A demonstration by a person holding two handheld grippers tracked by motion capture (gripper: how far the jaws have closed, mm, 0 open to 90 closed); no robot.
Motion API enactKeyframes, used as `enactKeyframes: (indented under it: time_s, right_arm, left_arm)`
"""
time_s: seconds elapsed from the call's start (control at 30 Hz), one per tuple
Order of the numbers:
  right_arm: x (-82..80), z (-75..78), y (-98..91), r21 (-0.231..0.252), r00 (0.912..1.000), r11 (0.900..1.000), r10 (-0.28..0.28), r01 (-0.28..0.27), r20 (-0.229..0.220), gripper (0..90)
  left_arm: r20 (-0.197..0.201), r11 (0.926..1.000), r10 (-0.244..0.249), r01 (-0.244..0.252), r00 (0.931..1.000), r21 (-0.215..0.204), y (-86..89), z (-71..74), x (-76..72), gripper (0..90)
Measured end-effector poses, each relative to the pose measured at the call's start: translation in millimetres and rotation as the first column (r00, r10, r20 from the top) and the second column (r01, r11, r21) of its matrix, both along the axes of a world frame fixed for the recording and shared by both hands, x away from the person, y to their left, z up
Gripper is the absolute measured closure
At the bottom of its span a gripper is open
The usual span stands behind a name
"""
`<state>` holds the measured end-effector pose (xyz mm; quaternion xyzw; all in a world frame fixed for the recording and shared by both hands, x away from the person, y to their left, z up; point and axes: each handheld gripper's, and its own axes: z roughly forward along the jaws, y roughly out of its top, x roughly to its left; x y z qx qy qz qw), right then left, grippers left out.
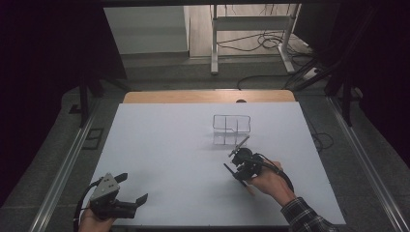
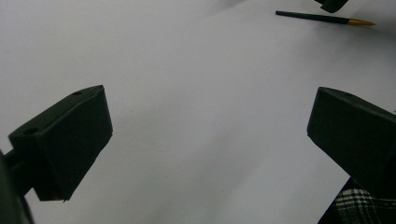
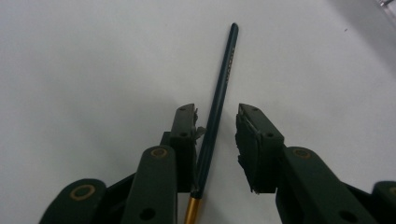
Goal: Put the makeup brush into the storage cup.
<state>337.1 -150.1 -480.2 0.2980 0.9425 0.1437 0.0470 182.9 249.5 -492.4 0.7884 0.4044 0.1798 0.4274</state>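
The right tool [image 3: 215, 140] sits over a pen [image 3: 219, 98] that lies on the white bench [image 3: 84, 70]. In the right gripper view the pen runs from the bottom centre of the frame up to the upper middle, its dark shaft between the two jaws and its gold end at the bottom edge. The left jaw is against the shaft or just beside it; the right jaw stands apart from it with bench showing in the gap, so the tool is narrowed around the pen but not pinching it.

In the high view the right tool [image 1: 237, 162] is right of centre, held by a hand [image 1: 268, 182] with a plaid sleeve [image 1: 304, 216] coming from the lower right. Just above it stands a clear rack [image 1: 232, 126]; whether it touches the tool is hard to tell at this size.

The left tool [image 1: 131, 188] is at the lower left of the high view, jaws spread wide over bare bench. In the left gripper view the pen [image 2: 322, 18] lies at the upper right, well apart from those jaws.
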Motion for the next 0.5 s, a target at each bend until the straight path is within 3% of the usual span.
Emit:
enactKeyframes:
  time_s: [0.17,0.3,0.5]
  right_arm:
    - [-1.9,-5.5,-1.4,-0.009,0.9998,1.0000,-0.001,0.001,-0.018,71.8]
    - [-3.1,-15.5,-0.2,-0.049,0.9989,0.9988,0.000,-0.003,-0.047,82.6]
    - [-2.3,-14.6,-1.2,-0.044,0.9982,0.9989,-0.019,0.016,-0.056,83.4]
  left_arm:
    - [0.000,1.0000,0.000,0.000,1.0000,0.000,-0.1,0.0,0.0,0.5]
    - [0.000,1.0000,-0.001,0.001,1.0000,0.001,-0.2,0.0,0.0,0.5]
    - [0.000,1.0000,-0.001,0.001,1.0000,0.001,-0.2,0.0,-0.1,0.5]
